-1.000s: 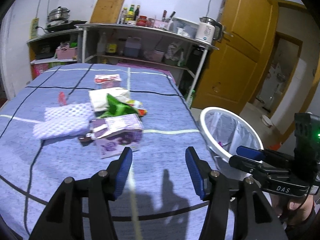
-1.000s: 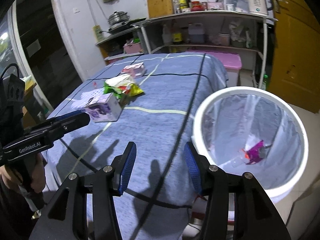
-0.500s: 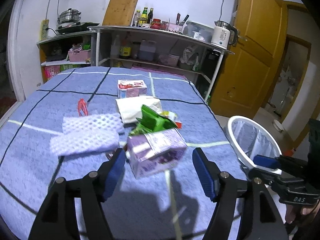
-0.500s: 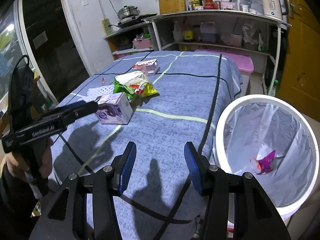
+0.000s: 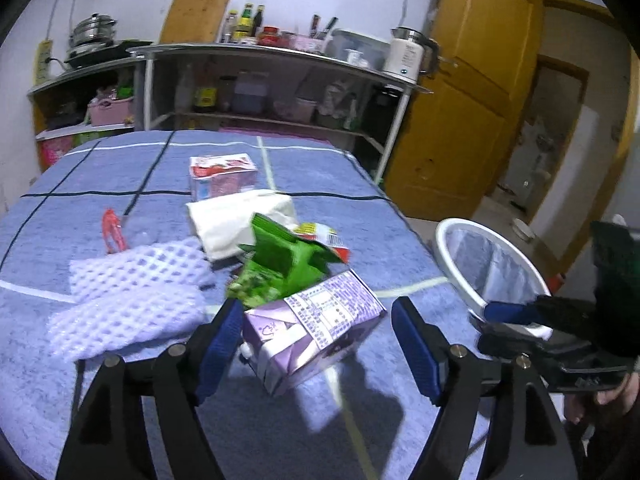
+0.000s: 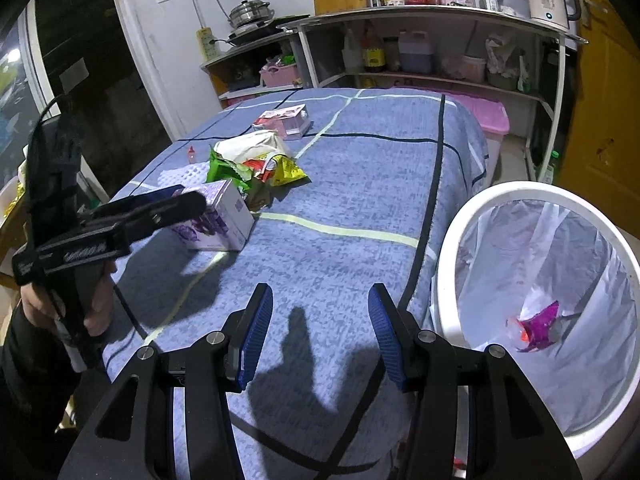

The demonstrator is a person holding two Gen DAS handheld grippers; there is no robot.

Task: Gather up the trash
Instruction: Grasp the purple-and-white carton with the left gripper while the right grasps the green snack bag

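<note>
A purple milk carton [image 5: 316,328] lies on its side on the blue checked tablecloth [image 5: 400,240]. My left gripper [image 5: 318,312] is open wide, with the carton between its blue pads [image 5: 222,344]. The left pad is close to the carton's end and the right pad stands clear of it. Behind the carton lie a green wrapper [image 5: 288,264], a yellow-red wrapper [image 5: 324,236], a white bag [image 5: 236,220], a pink carton [image 5: 224,176] and white foam netting [image 5: 132,292]. My right gripper [image 6: 320,312] hangs open and empty over the table's near edge, beside the white lined bin [image 6: 452,248].
A purple wrapper [image 6: 540,324] lies in the bin. A small red item [image 5: 110,232] sits beside the netting. Shelves [image 6: 440,20] with bottles and a kettle stand behind the table, and a pink lidded box [image 6: 496,116] under them. A yellow door [image 5: 472,112] is on the right.
My left gripper has opened wider and moved forward, so the purple carton now sits between its pads. My right gripper has shifted a little beside the bin, at the same opening.
</note>
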